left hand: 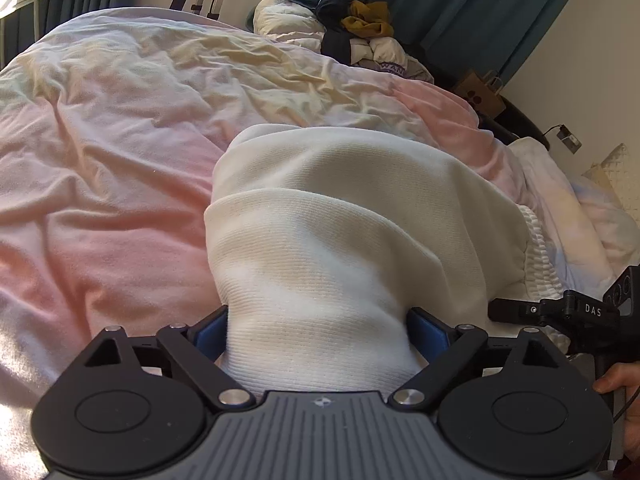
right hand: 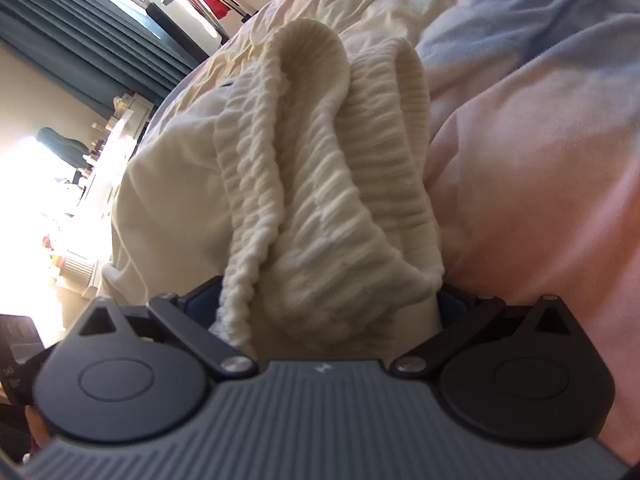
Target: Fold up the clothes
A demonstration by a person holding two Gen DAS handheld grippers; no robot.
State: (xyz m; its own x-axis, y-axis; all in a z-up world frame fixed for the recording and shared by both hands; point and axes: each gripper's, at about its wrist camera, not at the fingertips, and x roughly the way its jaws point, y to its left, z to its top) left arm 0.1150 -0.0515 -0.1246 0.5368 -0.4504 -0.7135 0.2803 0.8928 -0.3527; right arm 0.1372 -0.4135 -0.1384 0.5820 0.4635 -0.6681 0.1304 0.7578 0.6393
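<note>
A cream-white knit garment lies on the pink bed cover, folded over on itself. My left gripper is shut on its plain edge; cloth fills the gap between the blue pads and hides the fingertips. My right gripper is shut on the garment's ribbed elastic waistband, which bunches up in thick folds in front of the camera. The right gripper's black body shows at the right edge of the left wrist view, close beside the waistband.
The rumpled pink and pale-blue bed cover spreads left and far. A heap of clothes and a white duvet sits at the far end by teal curtains. A brown paper bag stands by the bed. A bright window glares at left.
</note>
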